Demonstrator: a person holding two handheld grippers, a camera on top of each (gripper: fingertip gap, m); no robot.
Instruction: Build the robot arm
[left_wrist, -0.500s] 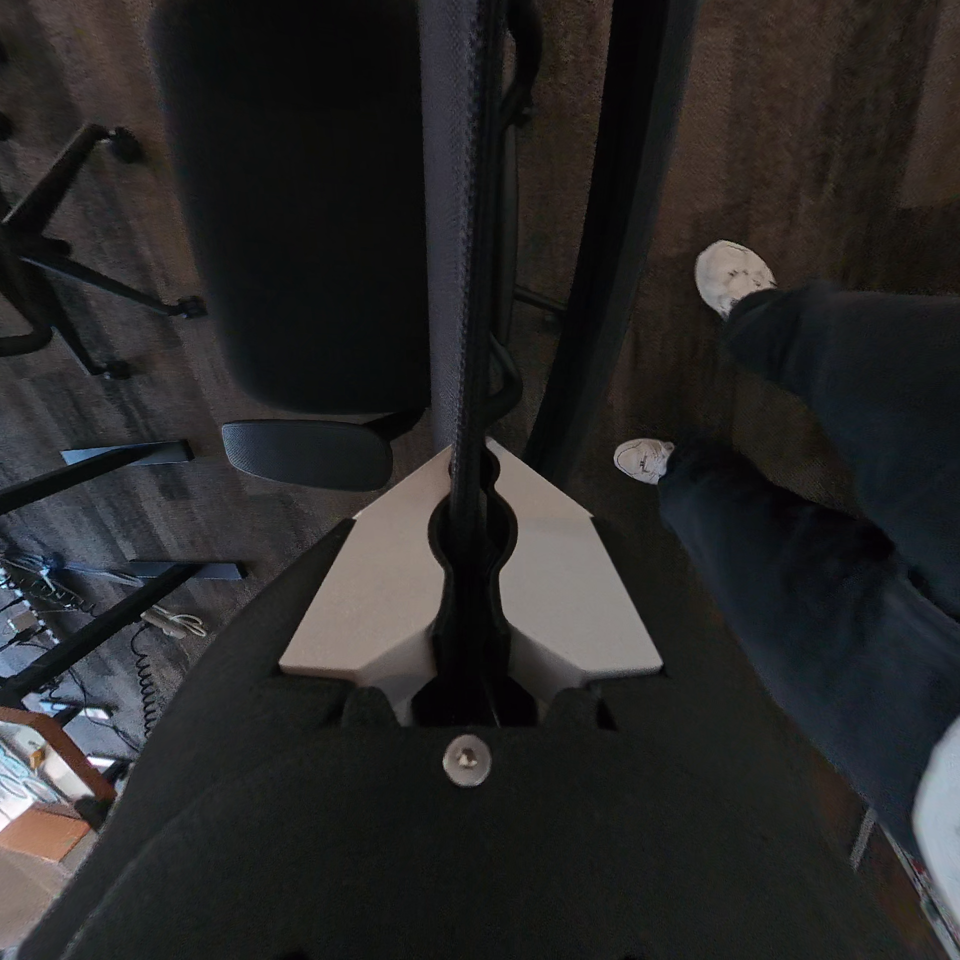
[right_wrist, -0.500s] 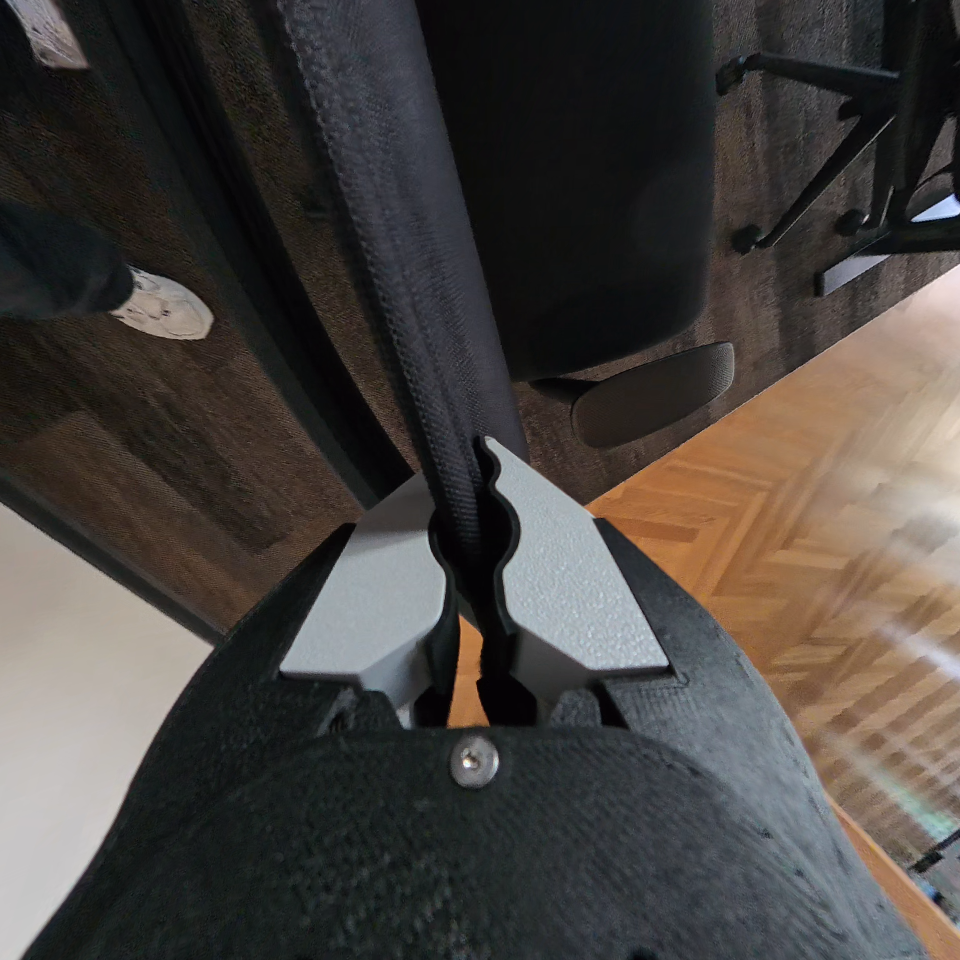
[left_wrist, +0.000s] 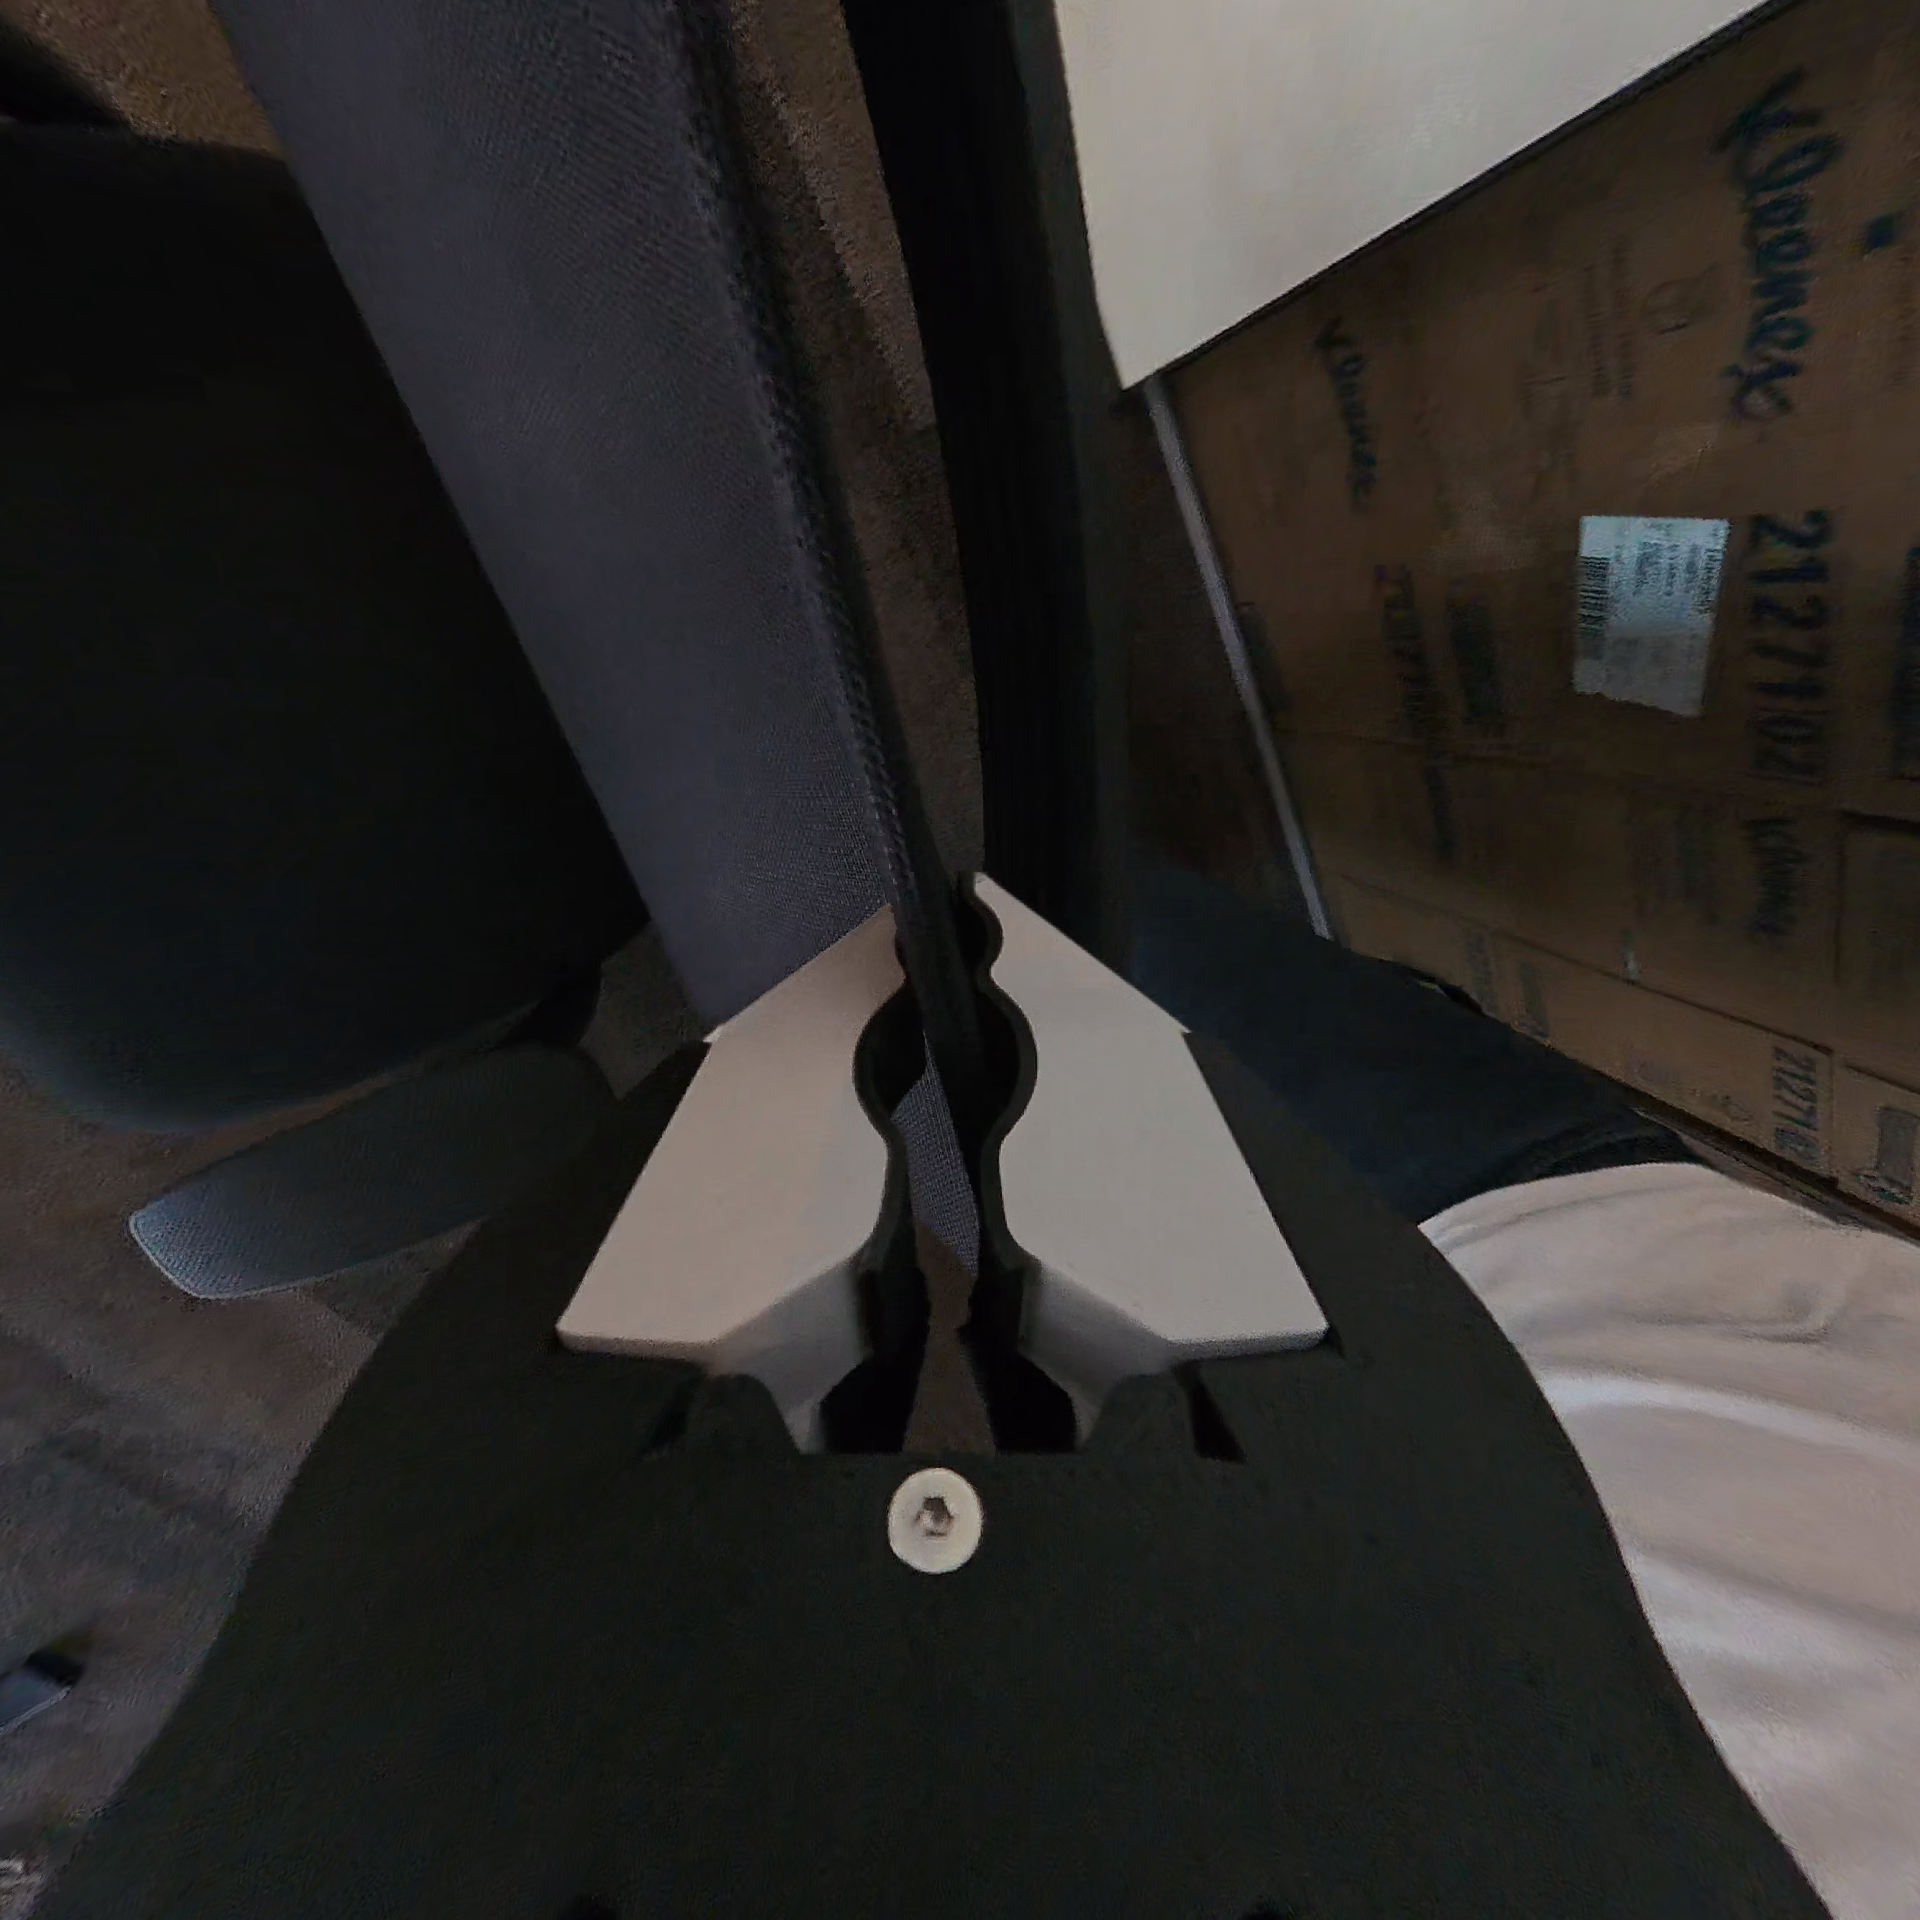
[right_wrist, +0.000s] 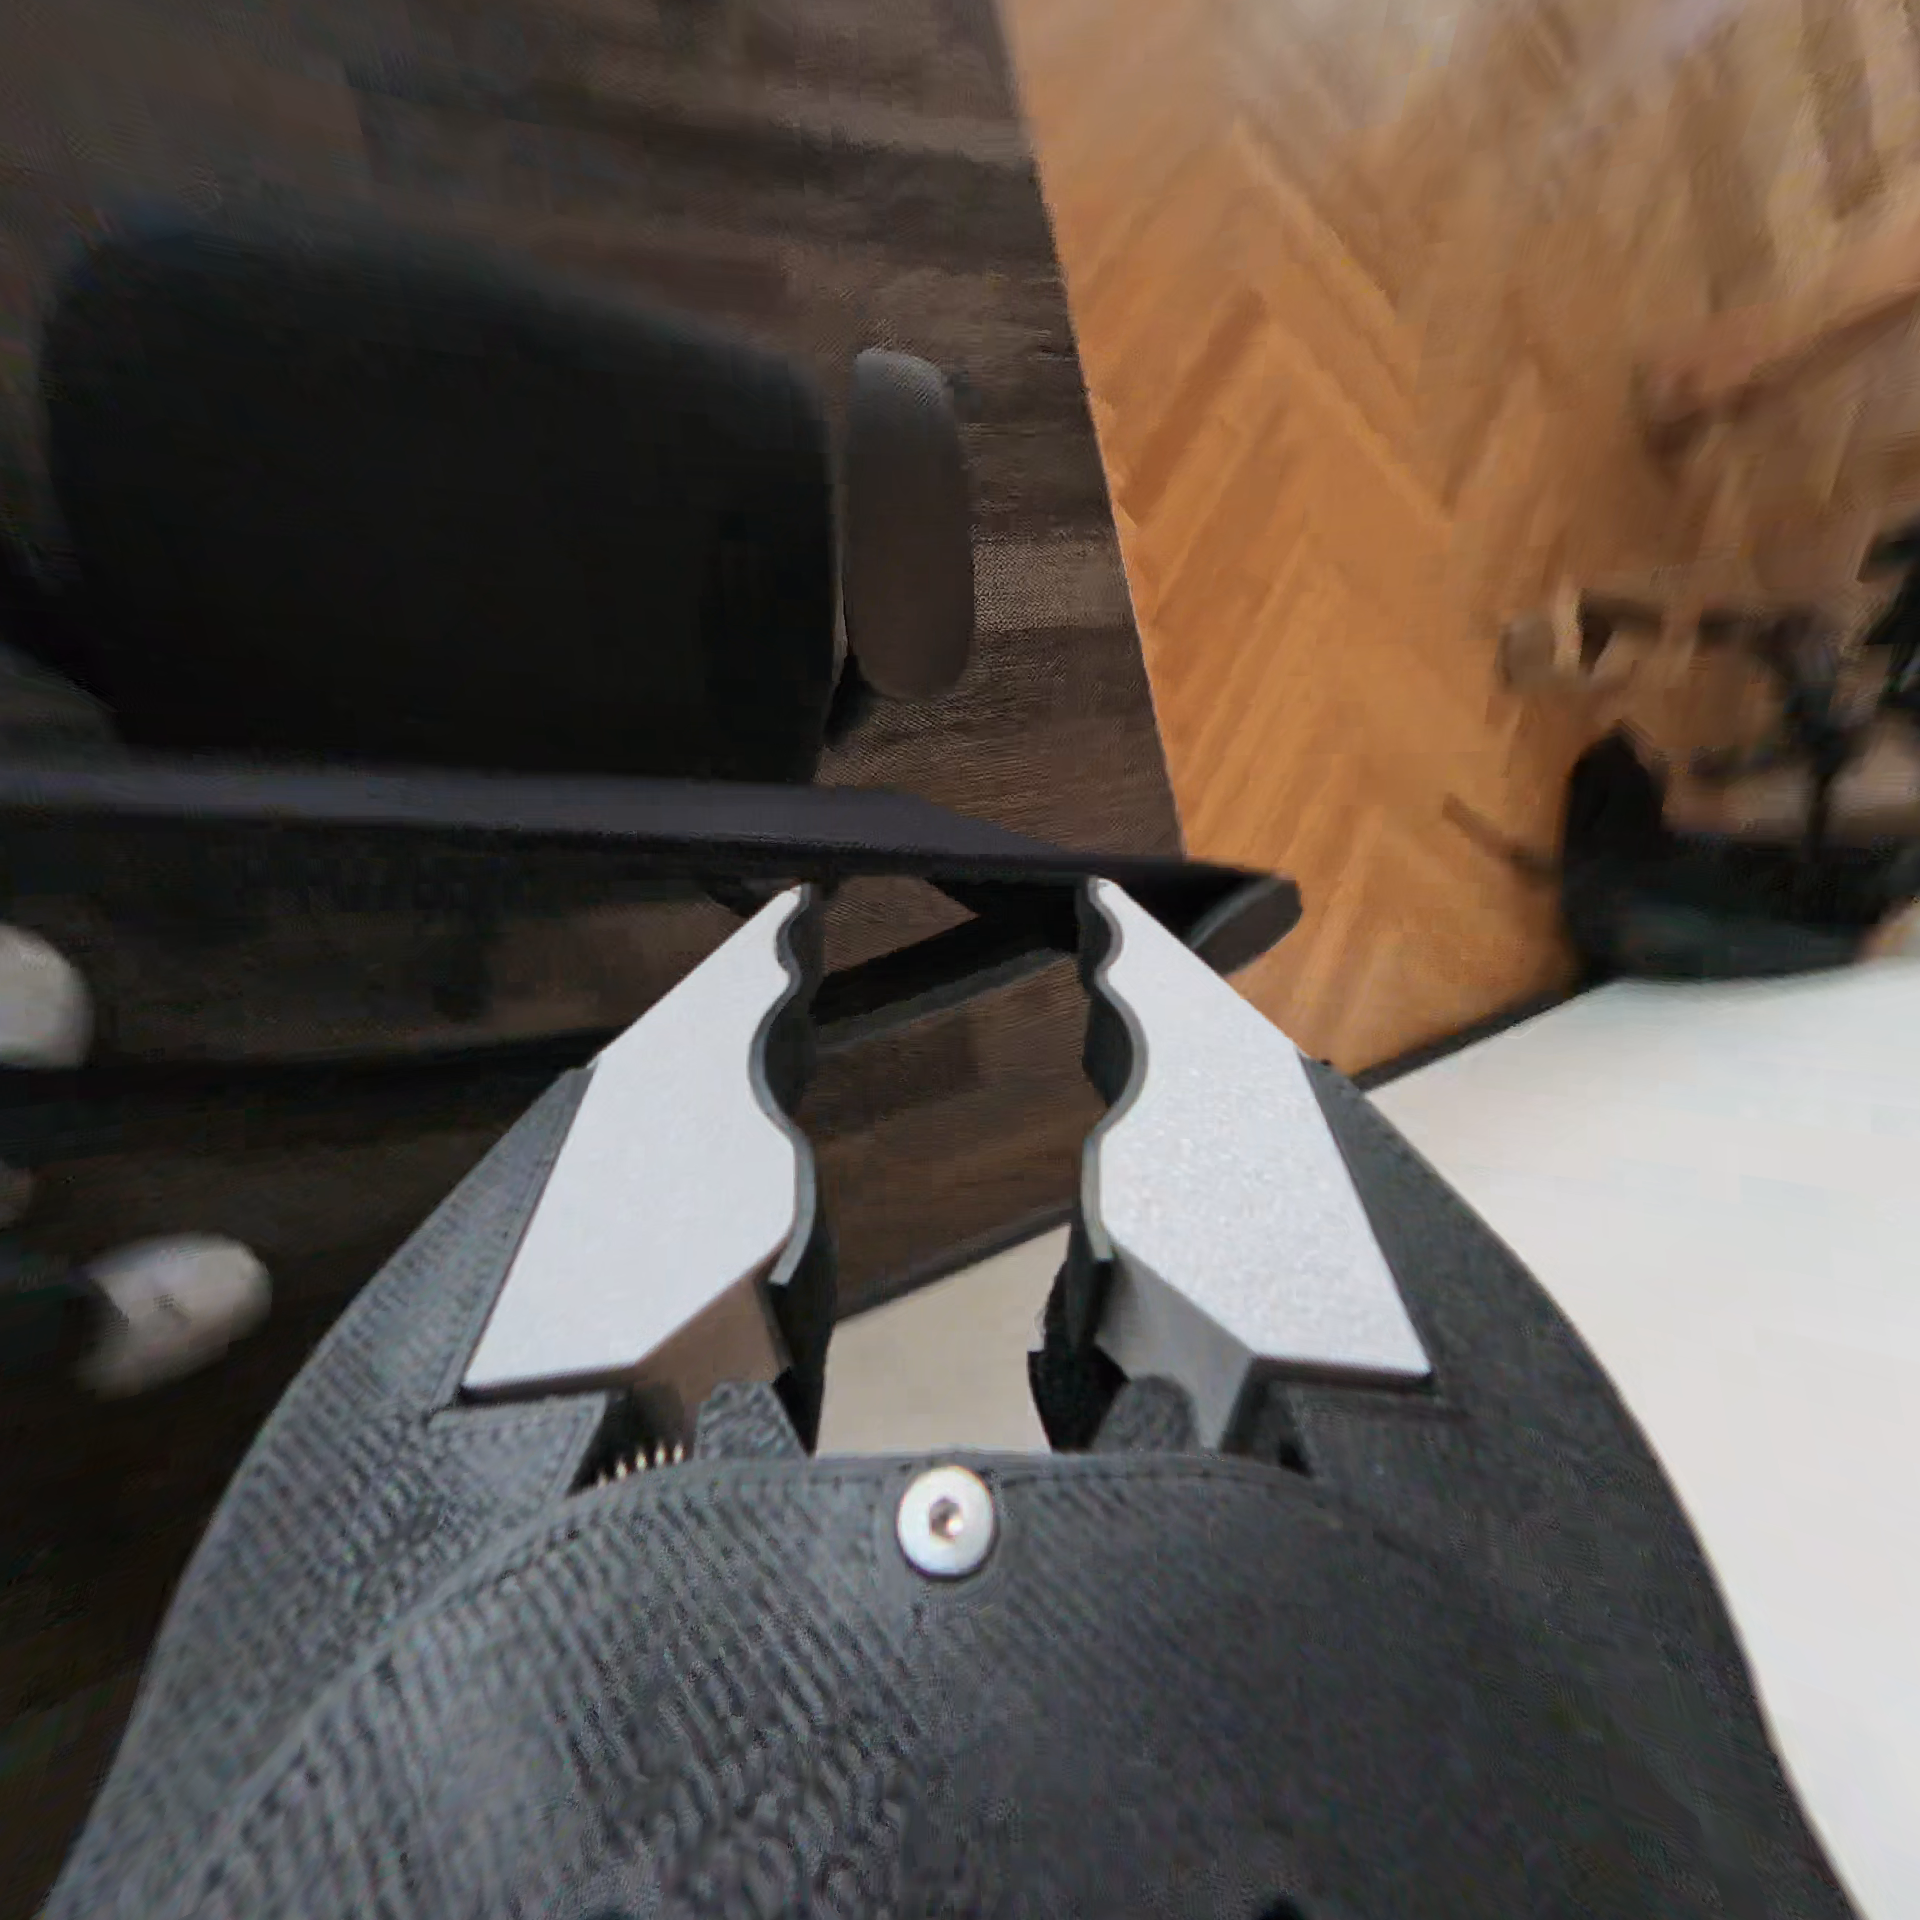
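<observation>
Between clamped left tongs (left_wrist: 961, 914), grey fabric strip (left_wrist: 582, 436), top cropped; right tongs (right_wrist: 940, 914) agape, empty.

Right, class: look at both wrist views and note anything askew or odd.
The left gripper is shut on a grey fabric strip, which twists between its fingers. The right gripper is open and empty, near a thin black edge. The right view is blurred.

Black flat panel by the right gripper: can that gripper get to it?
Probably yes: the right gripper is open, its tips just at the black flat panel, nothing between. The panel lies crosswise to the jaws, though.
</observation>
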